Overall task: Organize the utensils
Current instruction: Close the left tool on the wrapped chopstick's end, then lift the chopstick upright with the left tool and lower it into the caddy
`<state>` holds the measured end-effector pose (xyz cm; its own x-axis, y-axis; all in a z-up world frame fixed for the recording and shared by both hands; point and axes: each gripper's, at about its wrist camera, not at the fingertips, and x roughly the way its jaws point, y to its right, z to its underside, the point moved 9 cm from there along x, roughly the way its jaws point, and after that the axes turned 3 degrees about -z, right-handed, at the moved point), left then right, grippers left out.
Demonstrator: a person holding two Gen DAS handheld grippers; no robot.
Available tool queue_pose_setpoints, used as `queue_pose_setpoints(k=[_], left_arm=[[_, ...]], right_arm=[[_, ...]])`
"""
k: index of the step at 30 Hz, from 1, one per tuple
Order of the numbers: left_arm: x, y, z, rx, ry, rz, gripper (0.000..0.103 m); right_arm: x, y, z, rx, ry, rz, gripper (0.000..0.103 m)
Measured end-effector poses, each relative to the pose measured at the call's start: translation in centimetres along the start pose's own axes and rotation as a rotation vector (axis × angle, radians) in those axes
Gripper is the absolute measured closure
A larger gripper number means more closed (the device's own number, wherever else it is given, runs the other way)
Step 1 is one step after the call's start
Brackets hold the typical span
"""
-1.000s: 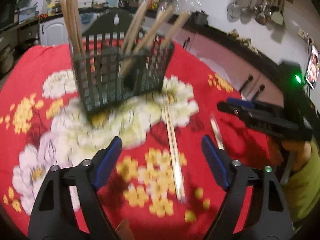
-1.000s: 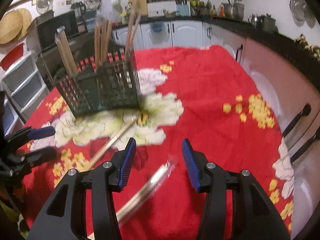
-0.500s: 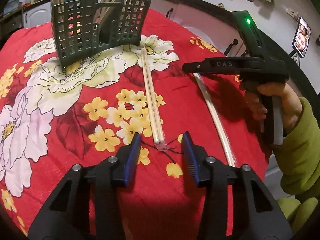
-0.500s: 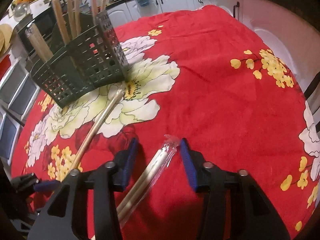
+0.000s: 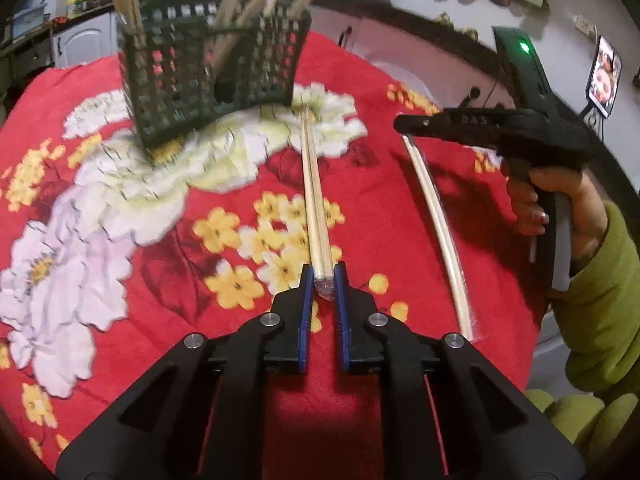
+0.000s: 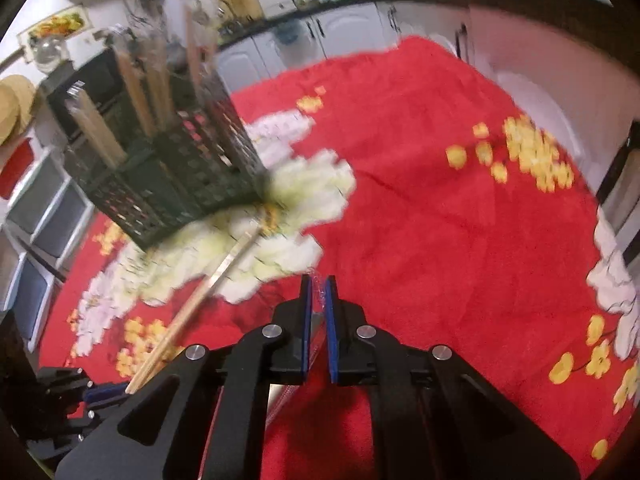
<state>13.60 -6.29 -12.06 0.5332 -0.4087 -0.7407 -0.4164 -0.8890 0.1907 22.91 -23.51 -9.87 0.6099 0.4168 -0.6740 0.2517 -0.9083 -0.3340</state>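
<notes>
Two cellophane-sleeved pairs of chopsticks lie on the red flowered surface [image 5: 400, 216]. The darker wooden pair [image 5: 316, 200] runs from the left tongs [image 5: 320, 276] straight up toward 12 o'clock, its far tip just short of the dark green lattice basket [image 5: 208, 84], which stands at about 11 o'clock and already holds several wrapped pairs upright. The left tongs are pressed together on the near end of this pair, right at the crimped tip of the sleeve. The paler pair [image 5: 436, 224] lies at about 2 o'clock in the left view, well apart from the first; the right tongs [image 6: 317, 284] are closed on the clear wrapper tip [image 6: 319, 280] at its end, with the stick passing back under the tool. These pairs look light, thin and stiff, but the plastic sleeve is likely slick, and a pinch on the very end leaves a long lever that may swing or slip when lifted. A hold a little further in from the crimp, on wood rather than loose film, would probably steady each one for tipping upright into the basket. The lattice openings could snag a tip, so entry from above seems safer.
</notes>
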Motion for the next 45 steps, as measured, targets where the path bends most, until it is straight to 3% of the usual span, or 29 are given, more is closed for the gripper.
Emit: queue_pose_setpoints(k=[9,24,32,45], left_arm=[[-4.8,-0.1,-5.5,0.000,0.178,-0.001,0.098],[-8.9,-0.5,-13.4,0.014,0.351,-0.020,0.100],[-12.1,-0.5,-16.2,0.028,0.431,-0.032,0.100],[-18.6,-2.4,-19.2,0.024,0.546,-0.142,0.100]], right_arm=[[-4.9,-4.4,-4.3,-0.090,0.191,-0.080,0.097],[-11.3,-7.2,-9.7,-0.132,0.420,-0.142,0.098],[-13.8,-8.5,-12.7,-0.171,0.520,-0.138,0.098],[-16.7,-12.0,-18.4,-0.249,0.689,-0.146,0.098]])
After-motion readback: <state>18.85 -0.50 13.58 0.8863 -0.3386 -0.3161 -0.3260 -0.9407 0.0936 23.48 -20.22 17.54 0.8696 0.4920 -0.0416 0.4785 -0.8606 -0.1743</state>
